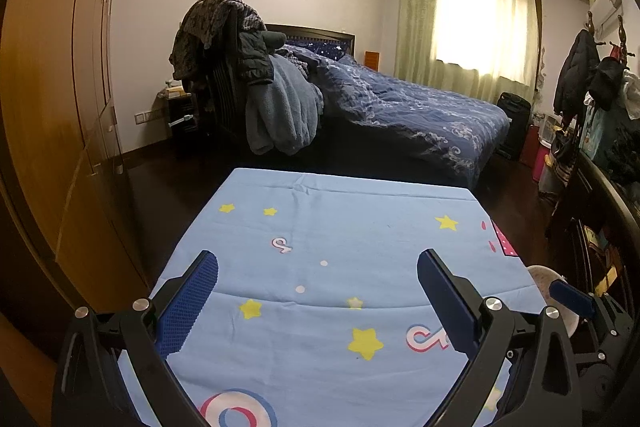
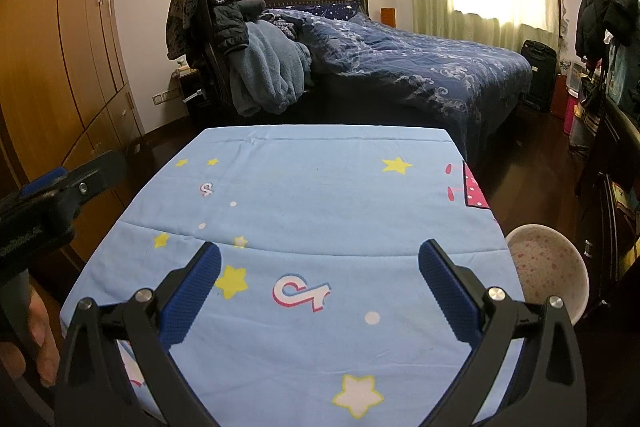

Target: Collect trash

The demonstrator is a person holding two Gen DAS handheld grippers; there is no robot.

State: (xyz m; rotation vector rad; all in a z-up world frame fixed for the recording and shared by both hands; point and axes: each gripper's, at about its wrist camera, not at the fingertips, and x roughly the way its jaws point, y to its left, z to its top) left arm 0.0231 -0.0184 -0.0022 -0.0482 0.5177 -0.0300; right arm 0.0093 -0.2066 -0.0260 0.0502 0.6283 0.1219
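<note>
Both the left hand-held gripper [image 1: 318, 259] and the right hand-held gripper [image 2: 320, 253] hover wide open, holding nothing, above the tabletop [image 2: 320, 179] with its blue star cloth. A speckled bin [image 2: 548, 263] stands just beside the tabletop's right edge.

A table [image 2: 280, 147] covered by a light blue cloth [image 2: 320, 195] printed with yellow stars, white dots and pink-and-white logos fills the foreground. Only the cloth lies on it. Dark wooden floor [image 2: 532, 163] surrounds it.
</note>
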